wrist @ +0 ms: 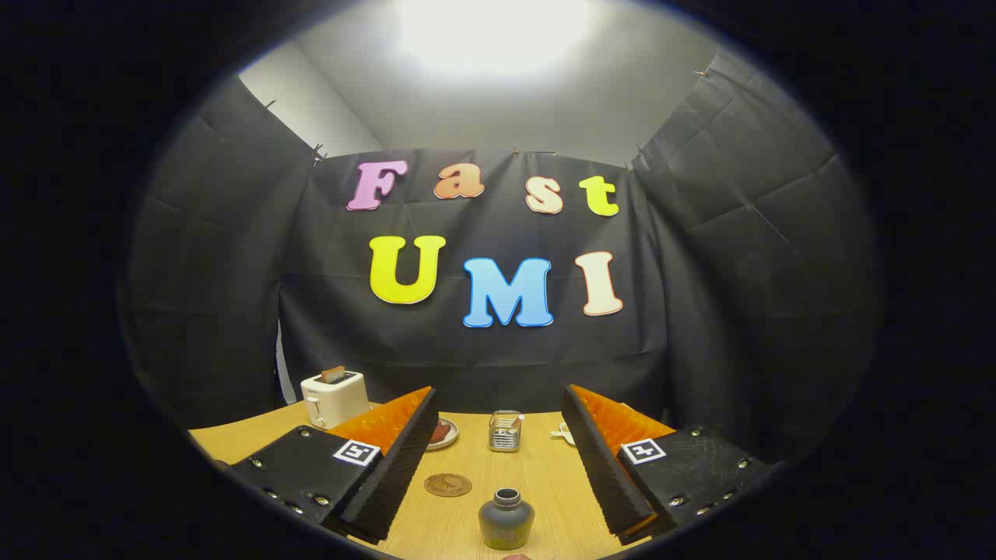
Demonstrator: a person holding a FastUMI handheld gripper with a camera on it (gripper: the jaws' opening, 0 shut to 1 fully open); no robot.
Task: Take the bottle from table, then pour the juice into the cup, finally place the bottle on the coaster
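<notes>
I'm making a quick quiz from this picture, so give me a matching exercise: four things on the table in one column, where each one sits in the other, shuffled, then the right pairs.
The hand-held gripper is open.

1. bottle
2. coaster
3. cup
4. toaster

A. back corner of the table, by the wall
B. between the fingers, nearest
C. beyond the bottle, mid-table
D. flat beside the bottle

Pairs: 1-B, 2-D, 3-C, 4-A
</notes>
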